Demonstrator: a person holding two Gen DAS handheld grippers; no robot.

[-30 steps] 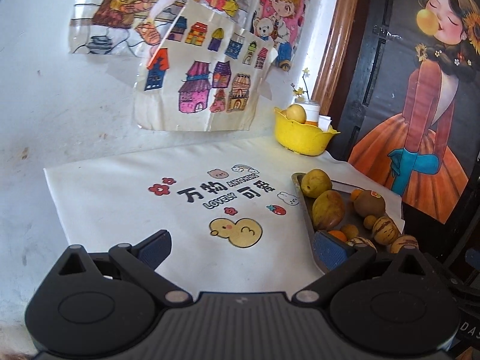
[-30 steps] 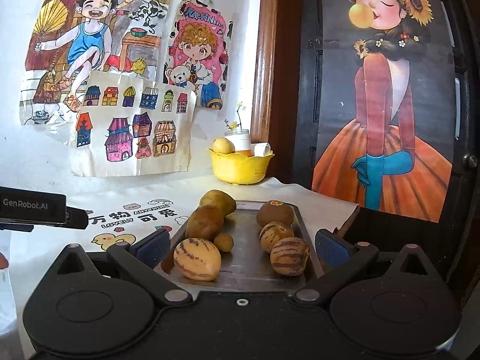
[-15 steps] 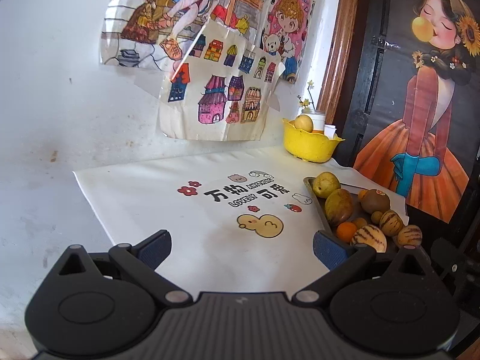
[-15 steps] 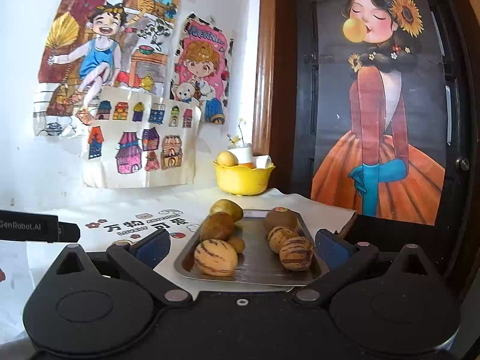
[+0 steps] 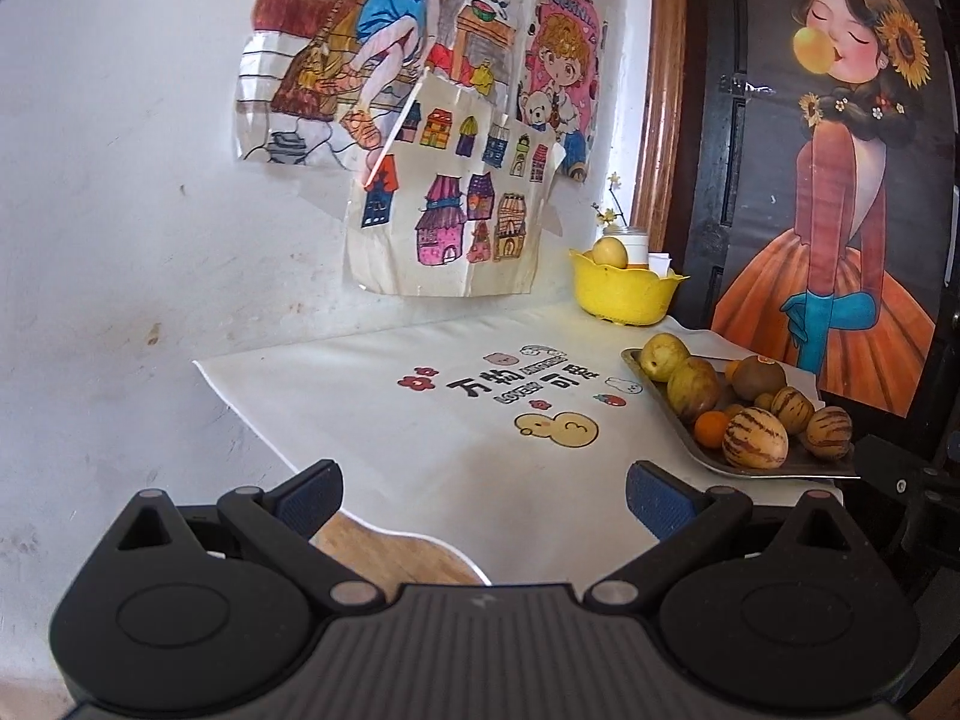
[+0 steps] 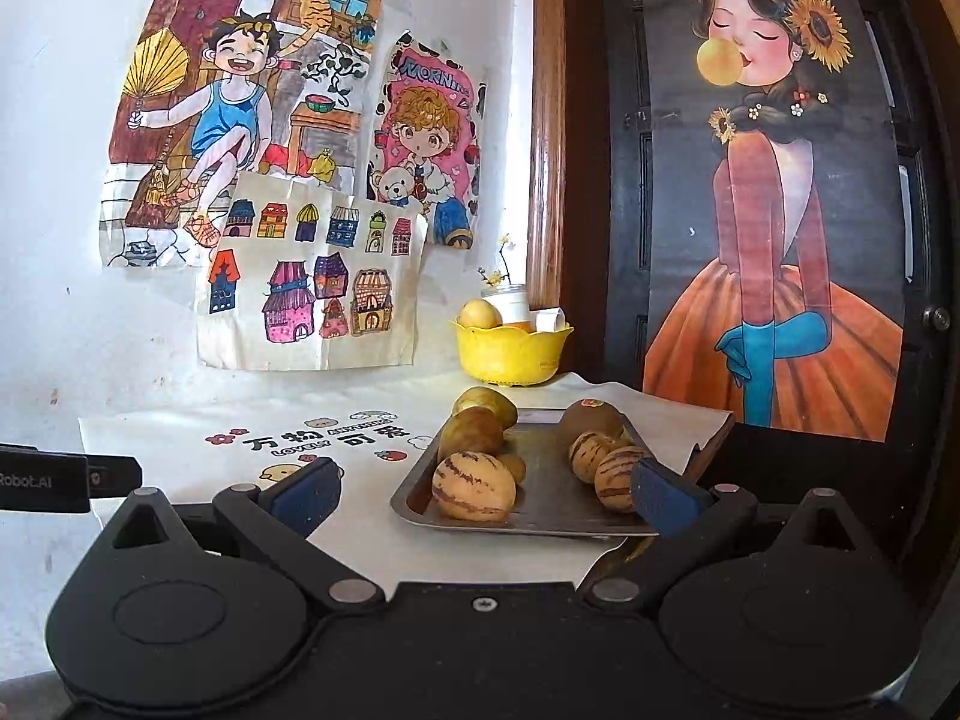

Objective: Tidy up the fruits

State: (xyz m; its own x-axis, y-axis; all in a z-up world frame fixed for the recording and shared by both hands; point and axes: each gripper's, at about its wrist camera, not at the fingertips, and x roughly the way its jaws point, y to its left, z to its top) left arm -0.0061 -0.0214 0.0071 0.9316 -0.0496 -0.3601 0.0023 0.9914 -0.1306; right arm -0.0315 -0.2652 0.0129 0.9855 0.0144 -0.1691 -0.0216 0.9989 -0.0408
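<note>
A metal tray [image 6: 540, 510] holds several fruits: striped melons [image 6: 474, 486], pears [image 6: 471, 432], a kiwi [image 6: 591, 417] and a small orange [image 5: 711, 426]. The tray also shows in the left wrist view [image 5: 780, 471] at the right. A yellow bowl [image 6: 510, 354] with a yellow fruit [image 6: 479, 315] stands behind it by the wall. My right gripper [image 6: 483, 492] is open and empty, just in front of the tray. My left gripper [image 5: 483, 492] is open and empty, over the cloth's near edge, left of the tray.
A white printed cloth [image 5: 480, 408] covers the wooden table [image 5: 390, 552]. Drawings [image 6: 300, 276] hang on the white wall behind. A dark door with a girl poster [image 6: 774, 240] stands to the right. The left gripper's body [image 6: 54, 477] shows at the right view's left edge.
Both grippers have pulled back from the table and risen a little. The tray and bowl look farther away. Both stay open and empty.
</note>
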